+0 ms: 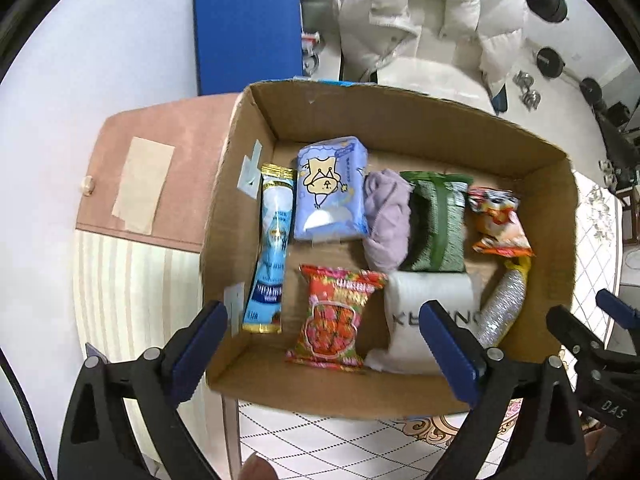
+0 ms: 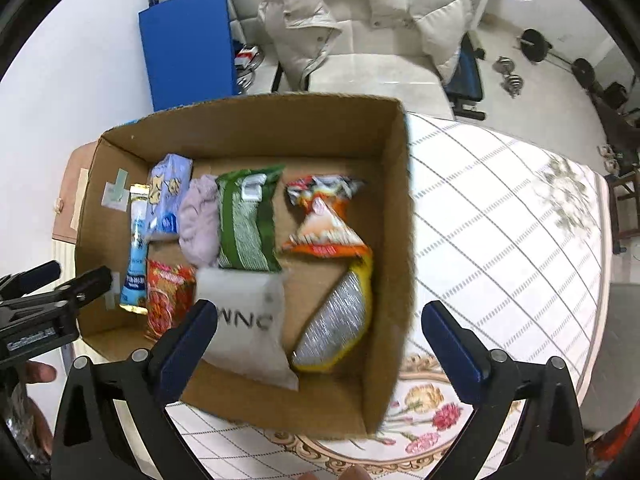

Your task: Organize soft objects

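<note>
White quilted tabletop (image 2: 500, 208) carried your open brown cardboard box (image 1: 400, 120); soft packets lay inside. Your left gripper (image 1: 324, 332) and right gripper (image 2: 320, 336) both hung spread wide, empty, at six o'clock.

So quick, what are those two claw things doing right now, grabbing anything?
Left hand-held gripper: open, holding nothing.
Right hand-held gripper: open, holding nothing.

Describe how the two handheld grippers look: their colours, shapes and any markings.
The left gripper and the right gripper look alike: black plastic frames with triangular cut-outs and silver round rivets, each carrying two flat fingers with dark blue pads. Seen from the left wrist view, the right gripper's body bears pale lettering reading "DAS".
</note>
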`<action>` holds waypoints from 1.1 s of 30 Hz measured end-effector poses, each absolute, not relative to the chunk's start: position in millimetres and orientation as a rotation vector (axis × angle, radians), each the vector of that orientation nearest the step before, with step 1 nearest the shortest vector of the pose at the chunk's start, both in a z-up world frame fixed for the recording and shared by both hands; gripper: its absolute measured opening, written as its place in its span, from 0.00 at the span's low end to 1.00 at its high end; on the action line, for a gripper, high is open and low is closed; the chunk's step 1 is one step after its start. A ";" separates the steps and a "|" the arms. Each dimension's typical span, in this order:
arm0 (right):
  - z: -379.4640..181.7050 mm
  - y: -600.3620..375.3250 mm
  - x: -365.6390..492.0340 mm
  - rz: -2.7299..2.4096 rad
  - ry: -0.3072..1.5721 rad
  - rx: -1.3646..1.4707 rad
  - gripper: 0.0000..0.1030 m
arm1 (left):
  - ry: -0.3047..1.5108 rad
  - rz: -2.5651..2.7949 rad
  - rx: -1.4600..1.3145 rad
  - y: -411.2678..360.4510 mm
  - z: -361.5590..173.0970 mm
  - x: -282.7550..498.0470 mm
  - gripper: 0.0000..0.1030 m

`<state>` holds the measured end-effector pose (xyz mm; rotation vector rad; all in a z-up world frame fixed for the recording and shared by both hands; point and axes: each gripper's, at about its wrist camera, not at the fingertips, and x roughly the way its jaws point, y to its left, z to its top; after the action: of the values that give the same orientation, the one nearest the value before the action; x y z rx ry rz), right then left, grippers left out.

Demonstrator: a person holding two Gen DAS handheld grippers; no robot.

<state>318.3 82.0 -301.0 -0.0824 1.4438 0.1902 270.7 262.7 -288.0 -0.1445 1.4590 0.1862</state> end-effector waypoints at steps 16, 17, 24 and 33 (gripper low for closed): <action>-242.7 36.7 236.4 0.179 1.345 -0.001 1.00 | 1.292 0.216 -0.128 225.3 -222.7 203.7 0.97; -229.6 34.1 229.5 0.186 1.320 0.001 1.00 | 1.275 0.216 -0.123 221.4 -213.7 198.8 0.97; -150.8 20.1 182.5 0.218 1.196 0.000 1.00 | 1.152 0.200 -0.089 191.9 -141.9 156.4 0.97; -65.3 -0.4 114.6 0.221 1.064 -0.041 1.00 | 1.050 0.177 -0.033 163.2 -70.4 100.2 0.97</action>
<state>114.6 -0.4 -65.3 -0.0405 1.0636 0.2207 100.2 163.2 -70.4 -0.0325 1.0504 0.1767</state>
